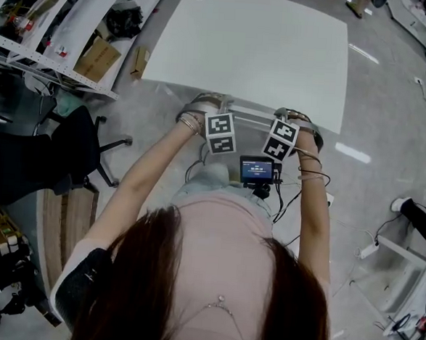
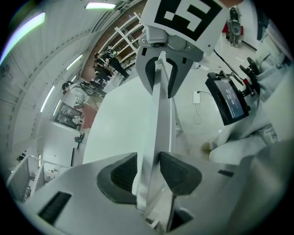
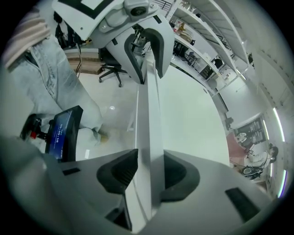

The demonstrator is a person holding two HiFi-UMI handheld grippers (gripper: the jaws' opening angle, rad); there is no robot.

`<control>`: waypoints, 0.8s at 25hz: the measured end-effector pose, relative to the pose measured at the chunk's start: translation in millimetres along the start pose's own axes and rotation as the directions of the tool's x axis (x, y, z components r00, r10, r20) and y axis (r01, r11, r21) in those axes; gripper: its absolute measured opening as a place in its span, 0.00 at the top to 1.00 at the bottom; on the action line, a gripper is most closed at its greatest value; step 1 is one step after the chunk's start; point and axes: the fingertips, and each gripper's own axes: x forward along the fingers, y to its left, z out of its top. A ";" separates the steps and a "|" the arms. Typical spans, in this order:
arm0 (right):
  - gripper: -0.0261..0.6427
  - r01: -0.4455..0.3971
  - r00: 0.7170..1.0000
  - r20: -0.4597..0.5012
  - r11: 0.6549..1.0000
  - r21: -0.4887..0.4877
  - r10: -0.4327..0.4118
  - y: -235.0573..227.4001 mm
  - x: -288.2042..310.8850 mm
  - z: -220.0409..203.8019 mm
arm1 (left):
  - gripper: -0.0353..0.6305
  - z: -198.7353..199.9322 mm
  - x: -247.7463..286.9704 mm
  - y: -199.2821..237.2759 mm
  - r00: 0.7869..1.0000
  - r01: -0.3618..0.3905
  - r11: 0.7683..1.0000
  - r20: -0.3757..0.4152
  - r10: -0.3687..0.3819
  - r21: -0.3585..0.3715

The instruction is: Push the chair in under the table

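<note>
**Both tools on the chair back at the bench's near edge**

Head view: The white bench [image 1: 265,53] is bare, its near edge running just ahead of the person's hands. The chair back [image 1: 252,114] lies along that edge, just beside it and right of its middle. The rest of the chair is hidden by the arms and the bench. The left tool [image 1: 205,100] and right tool [image 1: 295,115] meet the chair back at its two ends, and a small screen [image 1: 257,169] hangs between the forearms. Off the bench's left edge the floor [image 1: 376,177] is crowded with a black office chair [image 1: 61,151], shelving [image 1: 59,28] and cardboard boxes [image 1: 97,59]. Right of the bench the floor is mostly open, with cables [image 1: 371,246] near the picture's edge.

Left gripper view: The left tool [image 2: 150,173] pinches the chair back [image 2: 163,114], with a ribbed pad against each face of the thin white rail. The rail runs away to the right tool [image 2: 161,75], which straddles it. The bench [image 2: 124,133] top spreads out on the rail's left side and bare floor on its right.

Right gripper view: The right tool [image 3: 147,172] likewise grips the chair back [image 3: 149,119], a pad on each face. The left tool [image 3: 144,50] holds the far end. The bench [image 3: 193,119] lies right of the rail. The small screen [image 3: 62,131] and the black office chair [image 3: 112,66] are on its left.
</note>
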 end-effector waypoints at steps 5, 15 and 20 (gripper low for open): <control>0.74 0.033 0.999 -0.007 0.999 -0.011 -0.033 -2.0 -7.0 2.4 | 0.72 -5.9 -9.7 4.4 1.000 -0.023 1.000 0.010 0.023 -0.003; 0.73 0.155 0.987 0.028 0.986 0.065 -0.157 -2.9 -35.8 16.3 | 0.74 -20.2 -41.3 1.4 0.996 -0.060 0.996 0.057 0.064 -0.070; 0.73 0.180 0.982 0.037 0.977 0.115 -0.185 6.5 -50.1 19.5 | 0.75 -20.3 -56.5 -4.4 0.993 -0.062 0.993 0.092 0.071 -0.102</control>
